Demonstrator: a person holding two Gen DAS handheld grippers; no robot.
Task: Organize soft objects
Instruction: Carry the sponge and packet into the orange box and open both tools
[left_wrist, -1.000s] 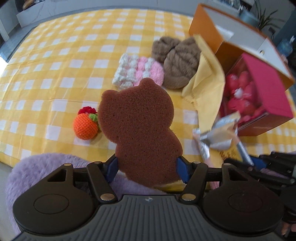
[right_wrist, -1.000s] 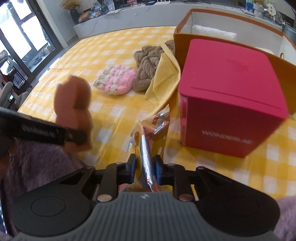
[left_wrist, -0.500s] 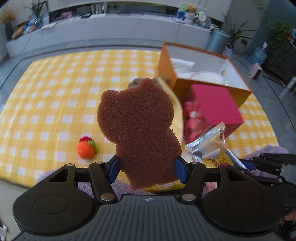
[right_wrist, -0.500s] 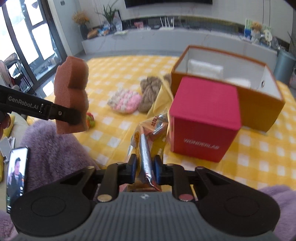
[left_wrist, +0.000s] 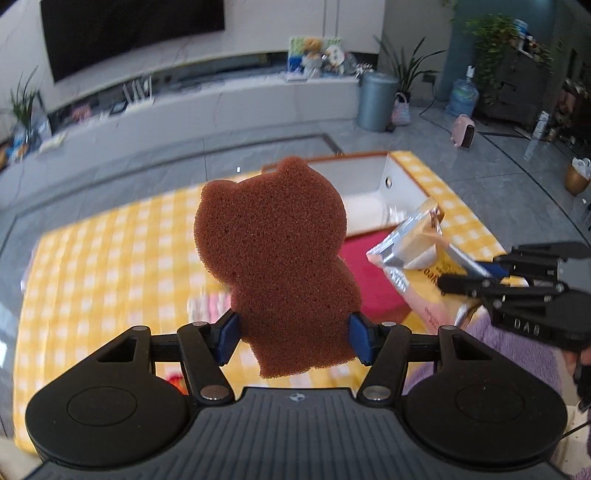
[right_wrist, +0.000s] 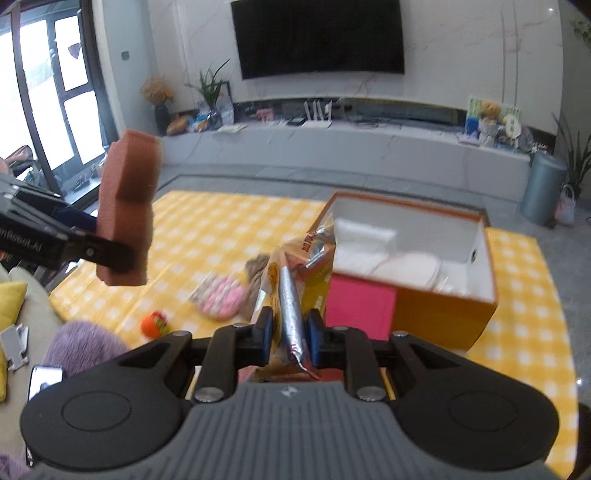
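the left gripper (left_wrist: 293, 332) was clamped on the lower half of a brown bear sponge (left_wrist: 277, 258), which stood upright in the air above the yellow checked cloth (left_wrist: 110, 258). the right gripper (right_wrist: 289, 338) was pinched tight on a foil packet (right_wrist: 291, 306), also held off the cloth, in front of the red box (right_wrist: 360, 304) and the open orange box (right_wrist: 436, 314). a pink yarn piece (right_wrist: 221, 299) and an orange knit ball (right_wrist: 155, 324) lay on the cloth.

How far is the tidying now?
Done: white soft items lie in the orange box. In hand: left claw grips the bear sponge; right claw grips a snack packet. Left: pink knit, brown yarn, orange toy.
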